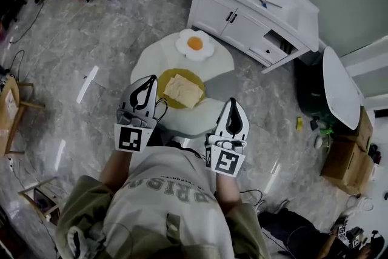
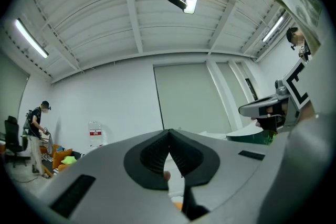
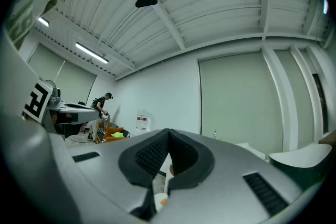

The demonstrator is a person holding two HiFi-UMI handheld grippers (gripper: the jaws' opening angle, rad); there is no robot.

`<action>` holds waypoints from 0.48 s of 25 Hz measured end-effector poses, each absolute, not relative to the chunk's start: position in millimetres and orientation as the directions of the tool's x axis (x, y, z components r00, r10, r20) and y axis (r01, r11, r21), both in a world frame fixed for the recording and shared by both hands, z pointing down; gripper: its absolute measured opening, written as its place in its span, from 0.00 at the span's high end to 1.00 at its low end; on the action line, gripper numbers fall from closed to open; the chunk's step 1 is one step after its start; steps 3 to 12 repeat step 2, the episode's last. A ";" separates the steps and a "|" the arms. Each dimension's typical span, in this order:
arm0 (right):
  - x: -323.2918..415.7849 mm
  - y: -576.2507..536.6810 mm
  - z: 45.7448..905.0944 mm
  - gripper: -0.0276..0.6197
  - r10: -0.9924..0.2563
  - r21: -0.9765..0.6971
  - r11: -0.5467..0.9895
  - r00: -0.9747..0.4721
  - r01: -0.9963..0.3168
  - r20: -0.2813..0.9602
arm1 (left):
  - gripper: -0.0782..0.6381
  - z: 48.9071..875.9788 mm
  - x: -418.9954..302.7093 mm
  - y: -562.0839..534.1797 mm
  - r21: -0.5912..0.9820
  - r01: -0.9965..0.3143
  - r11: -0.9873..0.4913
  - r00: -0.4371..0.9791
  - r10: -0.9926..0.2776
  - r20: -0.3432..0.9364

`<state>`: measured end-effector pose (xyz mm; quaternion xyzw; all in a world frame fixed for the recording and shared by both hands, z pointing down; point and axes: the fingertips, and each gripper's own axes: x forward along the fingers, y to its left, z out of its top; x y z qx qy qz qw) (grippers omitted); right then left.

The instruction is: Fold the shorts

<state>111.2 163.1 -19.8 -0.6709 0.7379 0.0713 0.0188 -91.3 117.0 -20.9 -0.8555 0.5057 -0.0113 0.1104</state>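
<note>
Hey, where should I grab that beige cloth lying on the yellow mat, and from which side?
I'd pinch the beige cloth at the corners of its near edge, coming in low from the person's side. It lies flat on the yellow mat, so only its edges offer a lip.

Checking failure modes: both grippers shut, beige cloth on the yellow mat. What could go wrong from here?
1. The left gripper and right gripper are shut and point level; their views show mostly wall and ceiling, not the beige cloth, so a reach could miss its edge.
2. The cloth lies on the yellow mat; a pinch may catch the mat too.
3. The white table is small; spread cloth may slide off.
</note>
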 end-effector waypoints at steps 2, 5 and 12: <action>109.5 163.1 -21.6 0.93 -0.986 0.085 0.090 -0.101 -0.992 -0.133 | 0.87 -22.3 -91.0 118.8 -0.192 -0.865 -0.463 0.486 -0.868 -0.101; 109.5 163.1 -21.6 0.93 -0.986 0.085 0.090 -0.101 -0.992 -0.133 | 0.87 -22.3 -91.0 118.8 -0.192 -0.865 -0.463 0.486 -0.868 -0.101; 109.5 163.1 -21.6 0.93 -0.986 0.085 0.090 -0.101 -0.992 -0.133 | 0.87 -22.3 -91.0 118.8 -0.192 -0.865 -0.463 0.486 -0.868 -0.101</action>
